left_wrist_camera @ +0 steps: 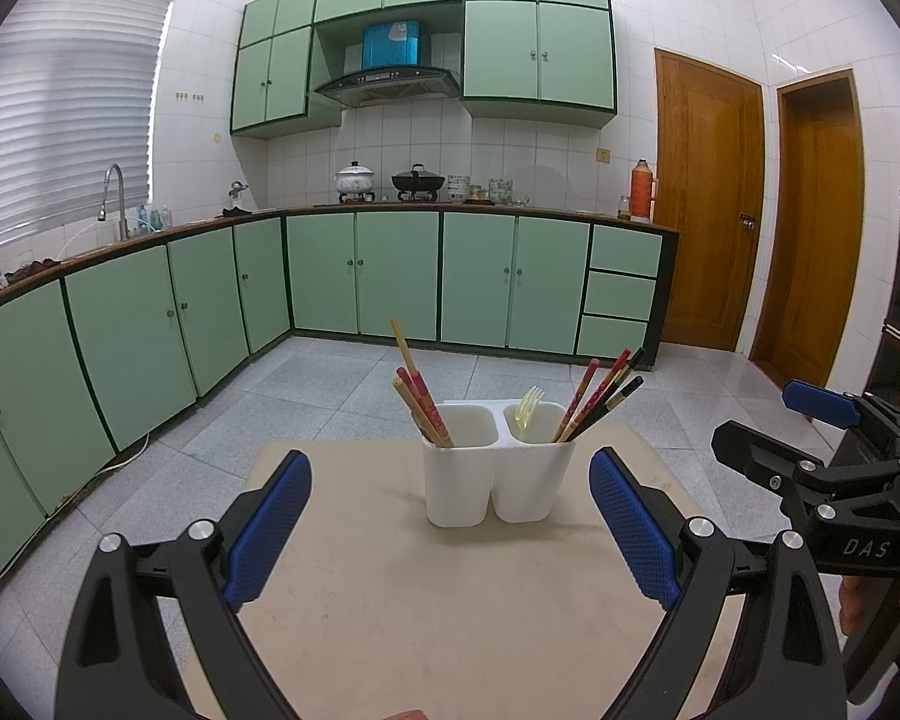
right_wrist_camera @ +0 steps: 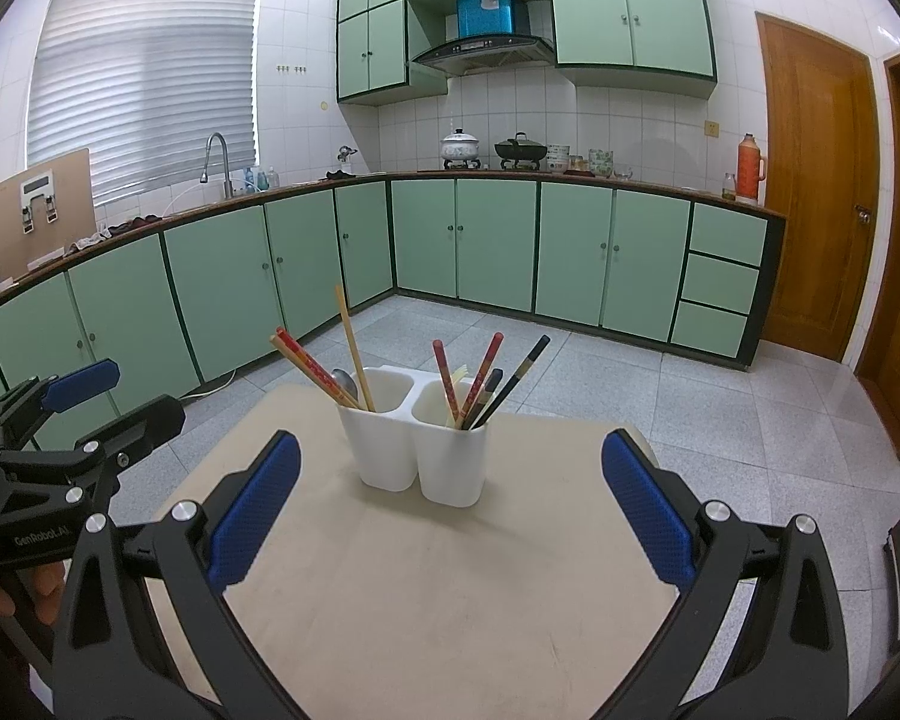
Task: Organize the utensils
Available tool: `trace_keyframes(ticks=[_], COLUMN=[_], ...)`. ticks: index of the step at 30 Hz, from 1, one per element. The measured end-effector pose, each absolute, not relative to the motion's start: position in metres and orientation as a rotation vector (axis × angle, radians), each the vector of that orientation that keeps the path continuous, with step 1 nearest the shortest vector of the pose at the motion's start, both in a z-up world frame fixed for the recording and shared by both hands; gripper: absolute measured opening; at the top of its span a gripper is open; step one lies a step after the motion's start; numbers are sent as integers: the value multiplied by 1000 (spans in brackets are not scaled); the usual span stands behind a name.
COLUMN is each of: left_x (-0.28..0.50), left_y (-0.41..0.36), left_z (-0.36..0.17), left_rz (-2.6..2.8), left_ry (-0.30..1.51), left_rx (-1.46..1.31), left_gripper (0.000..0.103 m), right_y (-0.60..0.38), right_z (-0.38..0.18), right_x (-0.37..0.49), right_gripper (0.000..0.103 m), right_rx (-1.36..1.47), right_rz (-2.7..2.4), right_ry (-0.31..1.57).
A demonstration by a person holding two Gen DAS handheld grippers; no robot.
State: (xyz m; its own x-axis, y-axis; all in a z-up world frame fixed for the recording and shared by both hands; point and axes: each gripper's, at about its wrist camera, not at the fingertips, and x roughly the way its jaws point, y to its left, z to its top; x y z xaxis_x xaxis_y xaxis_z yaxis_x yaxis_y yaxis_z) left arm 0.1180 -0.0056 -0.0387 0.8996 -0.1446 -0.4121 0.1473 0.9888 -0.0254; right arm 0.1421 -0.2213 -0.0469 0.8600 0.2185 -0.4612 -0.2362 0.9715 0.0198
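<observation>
The white holder (left_wrist_camera: 498, 462) stands near the far edge of the tabletop (left_wrist_camera: 420, 600), with chopsticks (left_wrist_camera: 600, 399) mixed in both cups. The left gripper (left_wrist_camera: 450, 531) and right gripper (right_wrist_camera: 450, 507) are wide apart and hold nothing. A bump could tip the holder off that edge.

White utensil holder (left_wrist_camera: 498, 468), red patterned chopsticks (left_wrist_camera: 429, 411), green cabinets (left_wrist_camera: 360, 270).

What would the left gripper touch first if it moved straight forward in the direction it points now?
Most likely the white two-compartment holder, which stands directly ahead between the open fingers of the left gripper, on the beige table. Depth is unclear, but nothing lies before it.
</observation>
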Motion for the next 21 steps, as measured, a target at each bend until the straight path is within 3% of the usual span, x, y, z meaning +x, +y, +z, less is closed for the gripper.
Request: trace_keyframes(ticks=[21], left_x=[118], left_y=[-4], left_z=[-41], left_rz=[-151], left_ry=[430], left_rx=[8], left_gripper=[92], right_y=[-219], right_z=[-47], right_x=[143], right_gripper=[98], right_rx=[-38], right_rz=[237], right_ry=[483])
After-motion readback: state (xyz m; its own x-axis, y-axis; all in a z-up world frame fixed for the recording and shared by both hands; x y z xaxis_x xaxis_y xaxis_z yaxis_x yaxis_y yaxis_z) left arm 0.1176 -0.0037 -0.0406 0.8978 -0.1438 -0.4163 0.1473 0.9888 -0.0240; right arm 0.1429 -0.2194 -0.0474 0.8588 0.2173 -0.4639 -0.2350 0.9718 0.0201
